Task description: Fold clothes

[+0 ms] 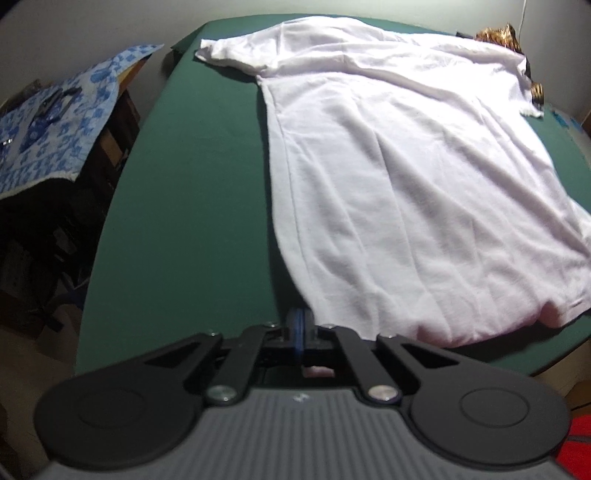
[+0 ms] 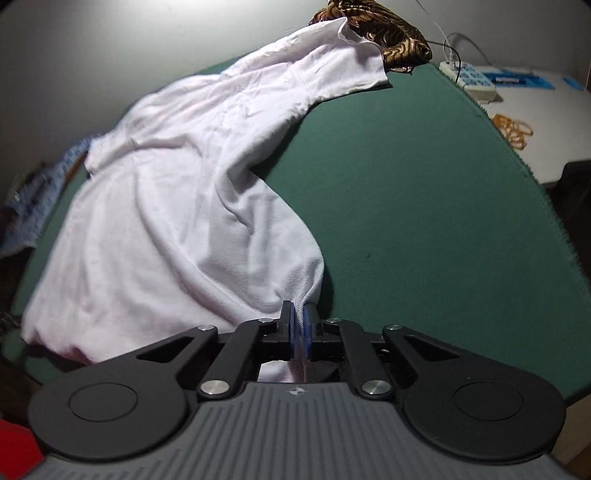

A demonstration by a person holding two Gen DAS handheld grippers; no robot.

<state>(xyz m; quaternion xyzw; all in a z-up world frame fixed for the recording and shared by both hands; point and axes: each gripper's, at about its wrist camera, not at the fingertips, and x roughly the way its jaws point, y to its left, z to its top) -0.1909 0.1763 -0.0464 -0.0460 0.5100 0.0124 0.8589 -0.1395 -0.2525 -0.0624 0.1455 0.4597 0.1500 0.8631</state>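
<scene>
A white short-sleeved shirt [image 1: 406,166] lies spread on the green table [image 1: 192,184], collar end far, hem near. My left gripper [image 1: 301,325] is shut on the hem's near left corner; a bit of white cloth shows behind the jaws. In the right wrist view the shirt [image 2: 177,206] is pulled into a ridge leading to my right gripper [image 2: 298,321], which is shut on the hem's near right corner, with cloth hanging through the jaws.
A brown patterned cloth [image 2: 380,33] lies at the table's far edge under the shirt's sleeve. A blue patterned cloth [image 1: 55,118] covers furniture to the left. A white side table [image 2: 517,110] with a power strip [image 2: 469,79] and rubber bands [image 2: 513,127] stands to the right.
</scene>
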